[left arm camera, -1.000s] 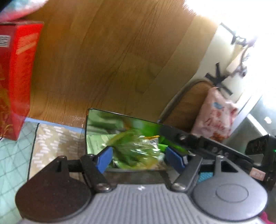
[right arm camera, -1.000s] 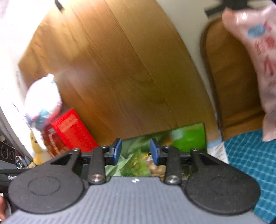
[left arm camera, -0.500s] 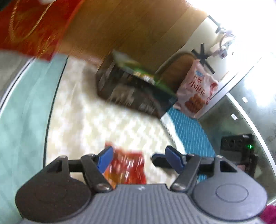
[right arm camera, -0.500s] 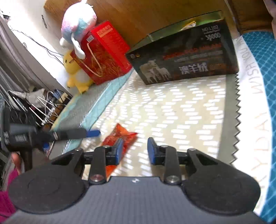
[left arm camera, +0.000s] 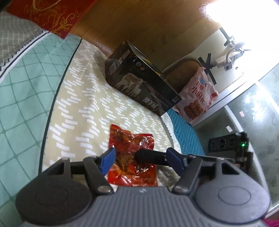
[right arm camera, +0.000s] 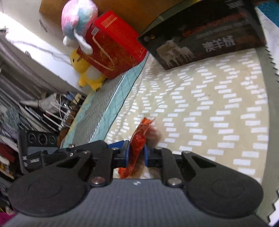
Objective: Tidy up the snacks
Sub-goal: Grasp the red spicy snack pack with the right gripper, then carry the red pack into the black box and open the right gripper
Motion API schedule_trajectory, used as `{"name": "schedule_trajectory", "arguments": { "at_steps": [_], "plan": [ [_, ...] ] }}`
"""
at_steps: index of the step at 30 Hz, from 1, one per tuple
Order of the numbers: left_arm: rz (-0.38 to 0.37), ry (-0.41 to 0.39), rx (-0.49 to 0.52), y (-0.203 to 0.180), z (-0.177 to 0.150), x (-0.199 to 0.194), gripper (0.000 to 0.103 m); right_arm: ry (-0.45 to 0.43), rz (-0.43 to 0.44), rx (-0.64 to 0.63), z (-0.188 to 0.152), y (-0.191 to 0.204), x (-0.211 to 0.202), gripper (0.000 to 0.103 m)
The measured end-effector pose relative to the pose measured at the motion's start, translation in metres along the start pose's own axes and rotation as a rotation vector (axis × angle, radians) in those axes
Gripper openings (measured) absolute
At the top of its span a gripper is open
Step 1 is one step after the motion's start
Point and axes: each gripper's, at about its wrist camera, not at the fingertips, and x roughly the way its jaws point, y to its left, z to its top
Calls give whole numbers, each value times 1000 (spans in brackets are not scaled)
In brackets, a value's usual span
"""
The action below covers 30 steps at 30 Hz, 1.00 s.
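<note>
A red snack packet (left arm camera: 131, 150) lies on the beige patterned mat (left arm camera: 83, 111). My left gripper (left arm camera: 141, 159) is open, its fingers on either side of the packet's near end. My right gripper (right arm camera: 135, 153) is shut on the red snack packet (right arm camera: 138, 139), which stands on edge between its blue pads. One right finger shows in the left wrist view (left arm camera: 150, 154), lying across the packet. A dark open box (left arm camera: 139, 83) stands at the mat's far end, also in the right wrist view (right arm camera: 205, 36).
A red gift box (right arm camera: 113, 43) with plush toys (right arm camera: 78, 15) stands left of the dark box. A pink snack bag (left arm camera: 197, 97) leans on a wooden chair at the right. A wooden headboard (left arm camera: 139, 22) runs behind. Clutter and cables (right arm camera: 43, 108) lie at the left.
Both grippers came down from over the dark box to the mat. The right gripper closed on the red packet and tipped it on edge. The left gripper stayed open around it.
</note>
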Motion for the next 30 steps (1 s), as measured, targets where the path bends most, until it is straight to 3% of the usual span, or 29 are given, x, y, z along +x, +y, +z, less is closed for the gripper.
{"name": "schedule_trajectory", "arguments": {
  "at_steps": [4, 6, 8, 10, 12, 17, 24, 30],
  "plan": [
    [-22, -12, -32, 0, 4, -4, 76, -43, 64, 98, 1, -12, -13, 16],
    [-44, -7, -46, -1, 4, -3, 86, -67, 101, 138, 2, -17, -20, 16],
    [-64, -2, -58, -3, 5, -1, 87, -87, 132, 161, 4, -19, -24, 16],
    [-96, 8, -63, -8, 7, 3, 83, -96, 153, 177, 6, -21, -27, 16],
    [-117, 18, -48, -15, 10, 8, 67, -107, 161, 179, 9, -21, -29, 16],
    [-110, 33, -5, -30, 18, 23, 53, -152, 174, 163, 22, -19, -39, 16],
    [-105, 33, 49, -52, 50, 46, 52, -225, 150, 125, 51, -25, -53, 16],
    [-80, 19, 159, -92, 108, 84, 53, -385, 96, 83, 98, -34, -72, 16]
  ]
}}
